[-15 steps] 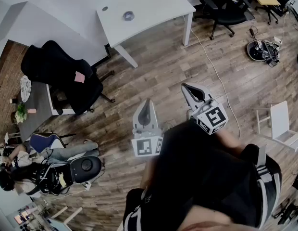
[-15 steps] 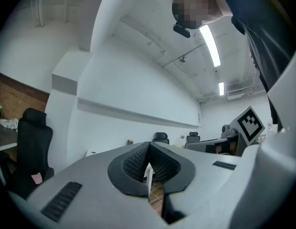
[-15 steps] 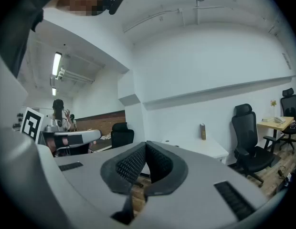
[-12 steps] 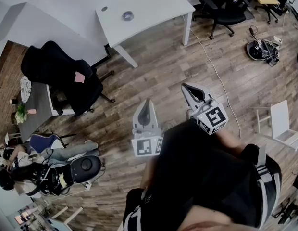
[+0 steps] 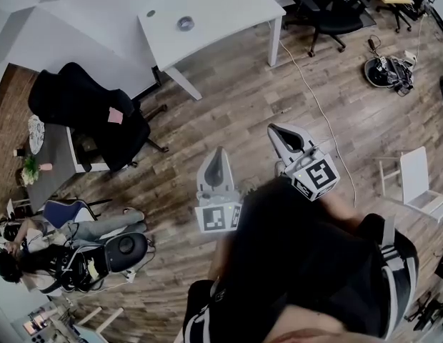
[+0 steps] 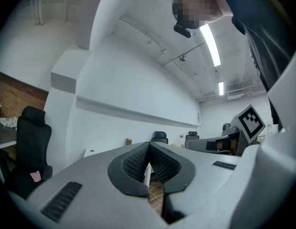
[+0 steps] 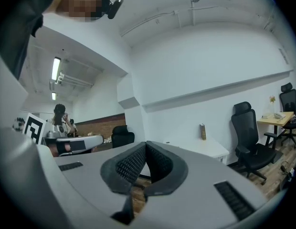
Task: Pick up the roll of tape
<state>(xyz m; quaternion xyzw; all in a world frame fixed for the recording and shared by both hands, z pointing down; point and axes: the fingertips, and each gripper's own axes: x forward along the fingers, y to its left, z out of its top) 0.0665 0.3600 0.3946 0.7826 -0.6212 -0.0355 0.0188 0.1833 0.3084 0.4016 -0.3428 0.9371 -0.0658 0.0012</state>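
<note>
Facing: I have the rig pointed level across the wooden floor [image 5: 229,98] toward the white bench [image 5: 229,6], which stands well apart from it.
Left claw [image 5: 219,152]: the jaws are together, pad against pad, with nothing held. In the left gripper view only a sliver of floor shows below the pads [image 6: 138,161].
Right claw [image 5: 274,128]: closed all the way as well, and empty. I see its ribbed pads [image 7: 131,165] meeting at the top in the right gripper view.
Roll of tape [image 5: 185,23]: lying flat on the bench top, toward the left half, clear of the edges. Neither claw is near it.
Tape from the claws: I can't make it out in either gripper view; the bench top is seen too edge-on there.
Bench detail: a small brown upright thing [image 7: 202,131] stands at the back of the bench in the right gripper view.
Black chair [image 5: 93,113]: it stands on the floor left of the bench, with a pink note [image 5: 116,116] on it.
White cable [image 5: 314,98]: it trails over the floor from beside the bench's right leg toward the lower right.
Seated person [image 5: 36,256]: low at the bottom left of the head view, well apart from the claws.
</note>
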